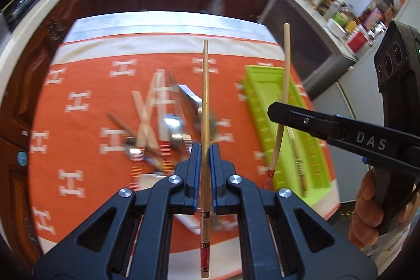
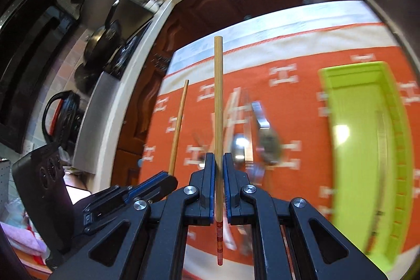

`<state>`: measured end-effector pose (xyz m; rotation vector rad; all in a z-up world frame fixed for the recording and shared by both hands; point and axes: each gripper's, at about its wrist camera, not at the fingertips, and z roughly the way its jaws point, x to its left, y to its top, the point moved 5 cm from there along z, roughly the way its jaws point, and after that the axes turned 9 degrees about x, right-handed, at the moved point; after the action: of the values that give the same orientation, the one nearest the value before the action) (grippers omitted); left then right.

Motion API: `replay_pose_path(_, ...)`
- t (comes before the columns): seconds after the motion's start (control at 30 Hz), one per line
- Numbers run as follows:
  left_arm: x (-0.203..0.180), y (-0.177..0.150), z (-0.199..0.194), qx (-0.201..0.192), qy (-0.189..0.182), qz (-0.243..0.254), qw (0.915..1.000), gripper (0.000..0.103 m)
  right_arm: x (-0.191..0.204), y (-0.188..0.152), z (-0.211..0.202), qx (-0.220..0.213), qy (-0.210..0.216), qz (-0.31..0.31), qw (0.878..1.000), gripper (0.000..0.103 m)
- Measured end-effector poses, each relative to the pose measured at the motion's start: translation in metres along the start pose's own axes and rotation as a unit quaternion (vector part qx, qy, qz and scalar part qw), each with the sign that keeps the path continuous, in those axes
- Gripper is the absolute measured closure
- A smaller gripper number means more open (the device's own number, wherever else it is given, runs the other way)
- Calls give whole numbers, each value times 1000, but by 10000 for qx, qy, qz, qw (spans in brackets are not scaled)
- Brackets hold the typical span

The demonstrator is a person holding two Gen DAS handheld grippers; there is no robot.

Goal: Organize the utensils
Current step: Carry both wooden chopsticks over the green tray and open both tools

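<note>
The left gripper has its blue pads pressed against a wooden chopstick, which runs straight up between them; its tapered tip points away from the camera and its red and black patterned end hangs back toward the handle. The right gripper pinches a second chopstick in the same manner, blunt end forward and red-banded end trailing behind the pads. In the left wrist view the right gripper reaches in from the right edge with that chopstick standing nearly upright, held above the near left rim of a lime green plastic tray, and the person's hand wraps its handle at the lower right. Both grippers are held above the table, clear of the cloth.

The tray lies lengthwise near the right edge of an orange tablecloth patterned with white H shapes. One chopstick already lies along its floor. On the cloth's middle, left of the tray, sits a blurred heap of loose utensils: metal spoons, other cutlery and more chopsticks crossing one another.
</note>
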<state>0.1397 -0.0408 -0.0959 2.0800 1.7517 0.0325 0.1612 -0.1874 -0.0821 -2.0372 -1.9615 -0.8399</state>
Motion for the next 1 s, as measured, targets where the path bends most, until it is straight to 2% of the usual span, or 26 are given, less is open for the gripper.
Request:
replay_pose_path(0.2,-83,4,27,212,-300,33,9993,99,-71,-8,-59,-180,-622,202,9977,97)
replay_pose_path(0.33,-117,9,51,371,-385,-23,9986,99,-113,-10,-77,-175,-995,305,9944,97)
replay_pose_path(0.47,-135,12,74,517,-462,-25,9976,99,-150,-12,-76,-57,-1298,345,9909,97)
replay_pose_path(0.67,-147,16,105,663,-522,-90,9964,99,-182,-13,-54,239,-1593,248,9866,97)
replay_pose_path(0.83,-144,15,129,908,-615,-225,9937,99,-195,-14,-30,442,-1593,356,9856,97)
replay_pose_path(1.0,-143,11,139,1014,-491,-136,9935,98,-200,-14,-14,635,-1448,506,9861,93)
